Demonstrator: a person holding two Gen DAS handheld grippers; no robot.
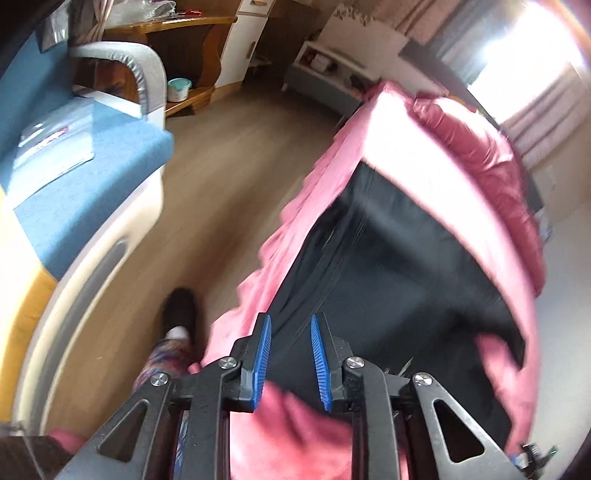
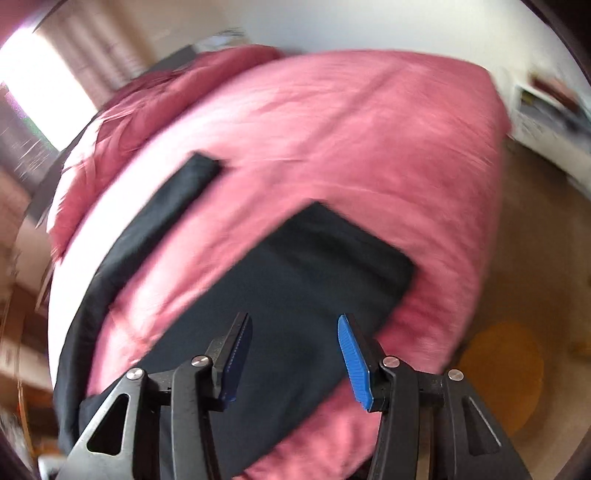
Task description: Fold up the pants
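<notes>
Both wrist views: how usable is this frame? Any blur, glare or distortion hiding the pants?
Left wrist: motion smear over the floor and black pants; window blown out; left gripper sharp. Right wrist: pink bedspread and pants smeared, window overexposed, right gripper crisp. Fisheye curves both edges.

A home bedroom is shown: a bed [image 2: 332,122] covered in pink bedding, curtained window [image 1: 535,74], wooden desk [image 1: 177,29], blue sofa [image 1: 92,177].
</notes>
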